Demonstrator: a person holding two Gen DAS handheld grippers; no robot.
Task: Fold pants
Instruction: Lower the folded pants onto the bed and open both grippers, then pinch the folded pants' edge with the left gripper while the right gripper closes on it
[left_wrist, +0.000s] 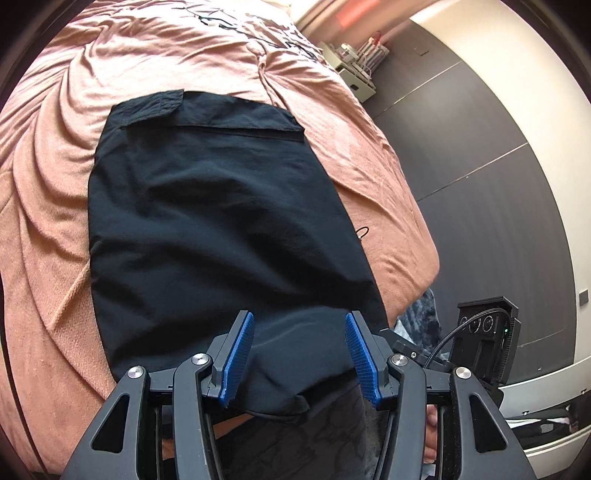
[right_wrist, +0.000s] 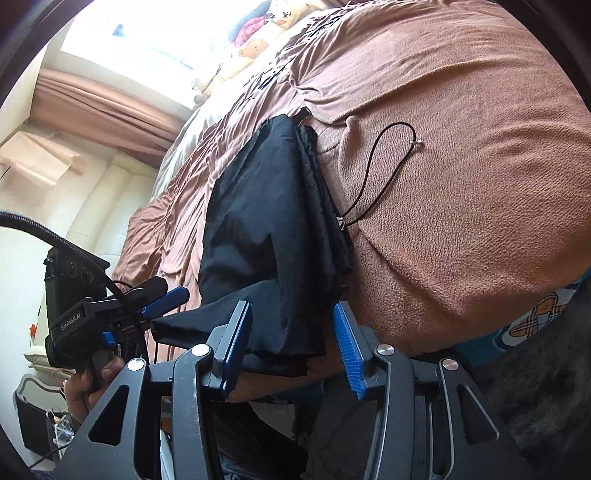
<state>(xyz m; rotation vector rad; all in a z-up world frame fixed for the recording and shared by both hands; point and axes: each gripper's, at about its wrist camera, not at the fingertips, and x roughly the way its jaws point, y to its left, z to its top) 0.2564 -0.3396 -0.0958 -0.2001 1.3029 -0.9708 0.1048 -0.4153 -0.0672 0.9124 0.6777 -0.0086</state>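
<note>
The black pants (left_wrist: 221, 221) lie folded into a thick flat stack on the pink blanket (left_wrist: 55, 184) of the bed, close to its near edge. One end of the stack hangs a little over that edge. A thin black cord (right_wrist: 384, 166) trails out of the pants onto the blanket.

The left gripper (left_wrist: 299, 354) is open, with the near end of the pants between its blue pads, and the pads do not squeeze it. The right gripper (right_wrist: 291, 347) is open too, at the same end, with loose cloth between its pads.

I think the fold has just been let go. To do it well, pull both grippers straight back so no cloth snags. Then tuck the cord in.
</note>
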